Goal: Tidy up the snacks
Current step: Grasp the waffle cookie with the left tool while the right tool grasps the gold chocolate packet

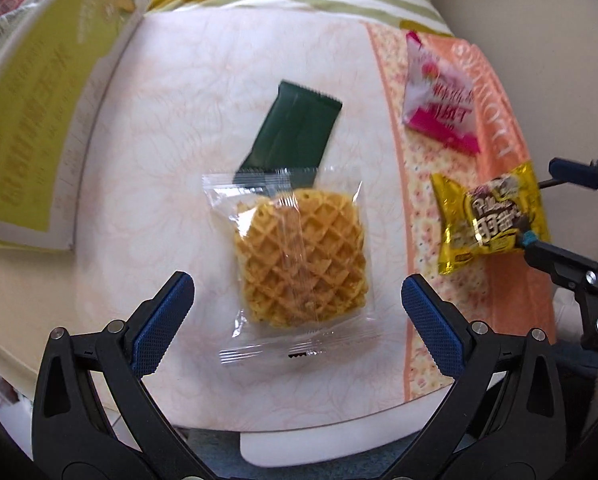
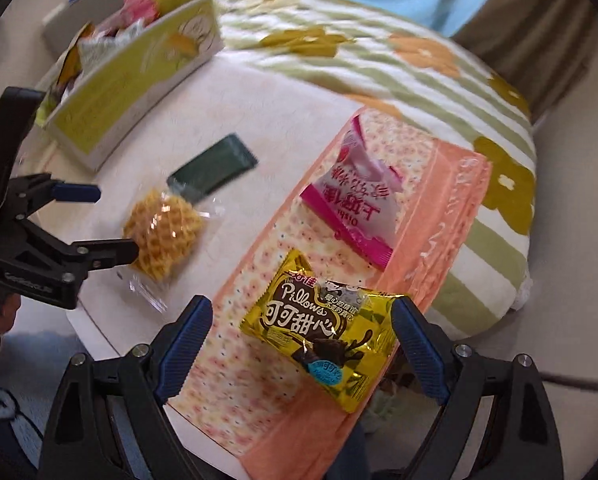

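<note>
My left gripper (image 1: pixel 298 294) hangs over the table, pointing steeply down, jaws spread wide with nothing between the pads. The waffle (image 1: pixel 301 256), in its clear wrapper, lies flat just ahead of the blue fingertips (image 1: pixel 181 286), inside the span of the jaws but untouched. A dark green packet (image 1: pixel 289 130) lies just beyond it, one end tucked under the waffle's wrapper. Further left stands the yellow-green box (image 1: pixel 27 120), with snack packs showing over its rim.

My right gripper (image 2: pixel 301 312) is also released, jaws wide on either side of the gold pack (image 2: pixel 323 330), which rests on the orange cloth (image 2: pixel 431 208) at the table's near edge. The right pad looks to be at the pack's corner; I cannot tell whether it touches. A pink pack (image 2: pixel 355 196) lies beyond on the same cloth. Behind the table (image 2: pixel 259 92) is a flowered, striped blanket (image 2: pixel 379 64).
</note>
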The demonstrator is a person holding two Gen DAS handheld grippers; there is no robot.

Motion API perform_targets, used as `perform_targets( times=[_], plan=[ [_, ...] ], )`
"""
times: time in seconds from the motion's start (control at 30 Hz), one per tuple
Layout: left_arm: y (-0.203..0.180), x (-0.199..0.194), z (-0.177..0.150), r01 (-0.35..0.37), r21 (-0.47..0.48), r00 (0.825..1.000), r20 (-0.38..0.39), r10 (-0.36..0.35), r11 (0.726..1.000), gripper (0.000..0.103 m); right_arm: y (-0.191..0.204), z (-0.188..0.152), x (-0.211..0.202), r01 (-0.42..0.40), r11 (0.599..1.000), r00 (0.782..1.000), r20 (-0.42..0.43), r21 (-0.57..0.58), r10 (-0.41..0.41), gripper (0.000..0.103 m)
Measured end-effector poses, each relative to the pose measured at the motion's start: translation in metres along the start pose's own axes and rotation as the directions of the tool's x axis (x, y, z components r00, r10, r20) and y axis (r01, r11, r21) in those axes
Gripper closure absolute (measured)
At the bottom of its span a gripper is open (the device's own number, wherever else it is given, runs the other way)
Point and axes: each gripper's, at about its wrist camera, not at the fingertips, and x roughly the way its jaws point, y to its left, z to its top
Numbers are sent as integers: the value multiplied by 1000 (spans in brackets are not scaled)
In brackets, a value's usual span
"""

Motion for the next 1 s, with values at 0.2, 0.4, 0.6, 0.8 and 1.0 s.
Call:
perform_targets(
  times=[0.2,0.4,0.6,0.8,1.0],
  plan=[
    [-6,25,4,-71,-13,997,-25,71,997,0,19,1,27,-18,963,988,-150,-270,-23,14],
    [-6,41,5,-94,-16,995,-41,93,995,0,30,1,47,-45,897,971,-232,-440,-65,14],
    [-9,47,11,-100,19,995,-21,101,995,6,36,-3,67,-64,812,954,-274,-580,-120,14],
    [-17,45,14,-100,62,995,6,100,993,23,29,2,78,-107,835,951,-302,-539,-73,14],
    [-20,41,8,-68,80,998,13,67,995,28,27,-5,80,-107,812,955,-287,-573,-77,14]
  ],
)
